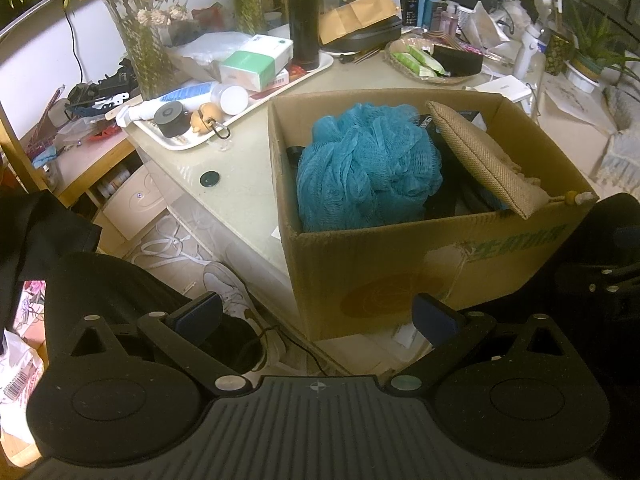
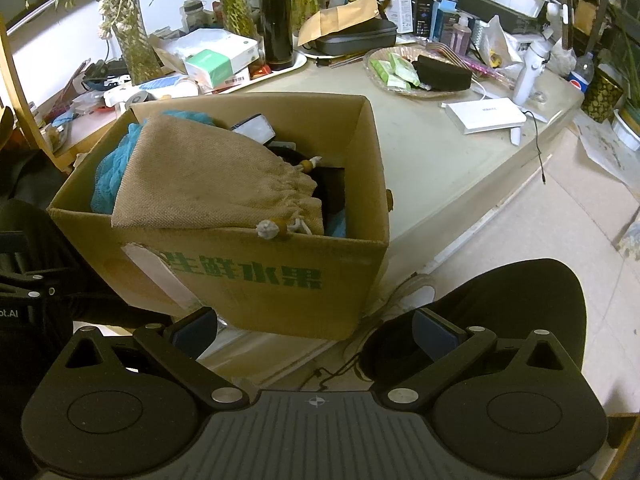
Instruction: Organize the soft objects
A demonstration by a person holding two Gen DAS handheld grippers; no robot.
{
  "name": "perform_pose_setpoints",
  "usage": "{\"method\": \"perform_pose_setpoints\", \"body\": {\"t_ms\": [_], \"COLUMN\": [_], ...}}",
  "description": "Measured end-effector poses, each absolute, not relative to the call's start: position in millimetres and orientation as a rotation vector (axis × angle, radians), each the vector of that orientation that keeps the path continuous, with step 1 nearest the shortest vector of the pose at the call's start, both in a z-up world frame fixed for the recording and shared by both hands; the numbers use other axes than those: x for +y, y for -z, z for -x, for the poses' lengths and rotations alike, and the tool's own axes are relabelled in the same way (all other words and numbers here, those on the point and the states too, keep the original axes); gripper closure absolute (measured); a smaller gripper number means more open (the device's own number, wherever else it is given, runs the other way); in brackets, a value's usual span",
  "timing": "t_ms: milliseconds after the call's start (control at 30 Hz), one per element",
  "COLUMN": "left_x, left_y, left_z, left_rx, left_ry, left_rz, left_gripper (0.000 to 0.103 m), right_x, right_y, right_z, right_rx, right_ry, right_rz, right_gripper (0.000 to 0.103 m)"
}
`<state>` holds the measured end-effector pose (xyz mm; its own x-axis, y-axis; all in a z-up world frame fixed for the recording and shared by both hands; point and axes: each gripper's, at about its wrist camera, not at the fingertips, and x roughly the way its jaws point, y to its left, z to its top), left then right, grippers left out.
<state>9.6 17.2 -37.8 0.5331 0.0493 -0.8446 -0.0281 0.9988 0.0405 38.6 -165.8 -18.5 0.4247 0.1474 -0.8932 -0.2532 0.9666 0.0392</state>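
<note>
A cardboard box (image 1: 420, 264) stands at the table's front edge; it also shows in the right wrist view (image 2: 256, 280). Inside lie a teal mesh bath sponge (image 1: 368, 168) and a tan burlap drawstring pouch (image 1: 480, 160) that leans on the box's near rim. In the right wrist view the pouch (image 2: 208, 184) covers most of the sponge (image 2: 110, 176). Dark items lie under them. My left gripper (image 1: 318, 316) is open and empty, in front of the box and below it. My right gripper (image 2: 316, 330) is open and empty, near the box's front right corner.
The table (image 2: 432, 160) behind the box holds a white tray (image 1: 256, 96) with bottles and boxes, a black flask (image 1: 304, 16), a wicker basket (image 2: 408, 72) of packets, a white device (image 2: 484, 114) and vases. Shoes and cables lie on the floor (image 1: 192, 256).
</note>
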Motion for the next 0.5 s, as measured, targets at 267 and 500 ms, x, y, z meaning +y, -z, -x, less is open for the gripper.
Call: {"method": "perform_pose_setpoints", "body": {"t_ms": [267, 500], "left_x": [17.7, 18.5], "left_y": [37.8, 37.6], "left_z": [-10.1, -10.1], "left_rx": [1.008, 1.007], "left_ry": [-0.049, -0.049], "left_rz": [-0.017, -0.015], "left_gripper": [0.000, 0.000], "right_x": [-166.4, -166.1], "right_y": [18.5, 18.6], "right_z": [-38.7, -38.7], "right_rx": [1.106, 1.106], "right_ry": [-0.254, -0.255], "right_rz": [0.108, 0.110], "right_gripper": [0.000, 0.000]}}
